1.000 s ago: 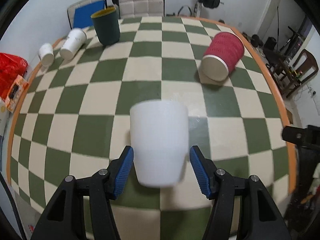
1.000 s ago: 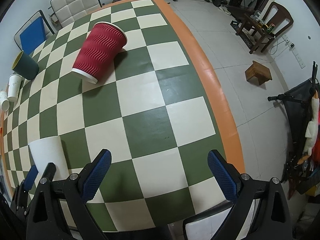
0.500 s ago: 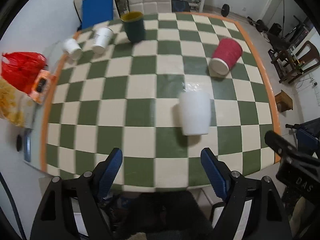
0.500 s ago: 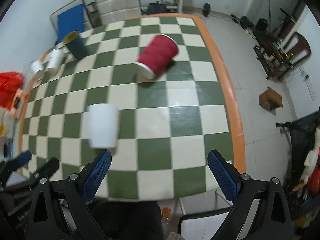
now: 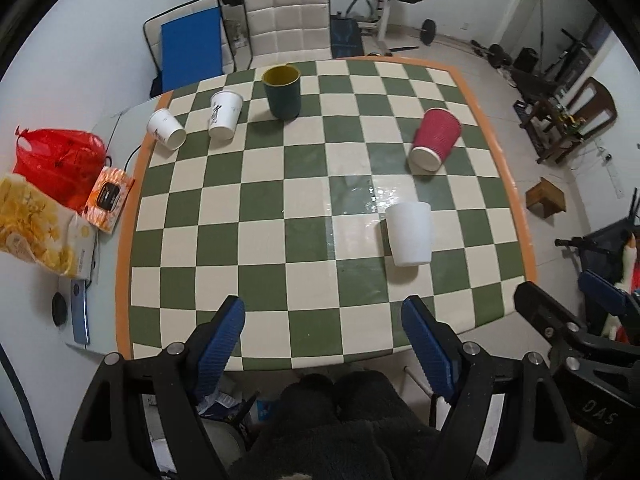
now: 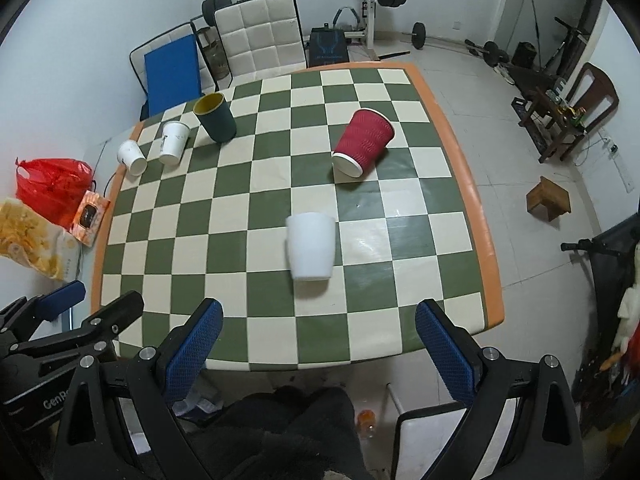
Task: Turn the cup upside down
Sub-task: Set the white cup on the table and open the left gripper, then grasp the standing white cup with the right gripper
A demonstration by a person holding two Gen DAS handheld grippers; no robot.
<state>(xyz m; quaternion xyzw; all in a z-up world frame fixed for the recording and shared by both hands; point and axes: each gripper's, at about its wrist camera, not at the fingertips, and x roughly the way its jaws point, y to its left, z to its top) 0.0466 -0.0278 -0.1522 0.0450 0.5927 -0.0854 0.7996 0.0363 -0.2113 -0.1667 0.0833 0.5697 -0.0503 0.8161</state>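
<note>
A plain white cup [image 5: 410, 233] stands upside down on the green-and-cream checkered table [image 5: 256, 240], toward its near right; it also shows in the right wrist view [image 6: 311, 245]. My left gripper [image 5: 323, 344] is open and empty, held back above the table's near edge, well apart from the cup. My right gripper [image 6: 319, 347] is open and empty too, behind the near edge. The right gripper's body shows at the right edge of the left wrist view [image 5: 576, 332].
A red ribbed cup [image 5: 435, 139] lies on its side at the far right. A dark green cup [image 5: 282, 91] stands upright at the back, beside two white paper cups [image 5: 224, 115] [image 5: 165, 129]. A red bag [image 5: 60, 164] and snack packs lie left of the table.
The left gripper let go of the white cup and both grippers pulled back and up from the table. The cup stays upside down where it was left.
</note>
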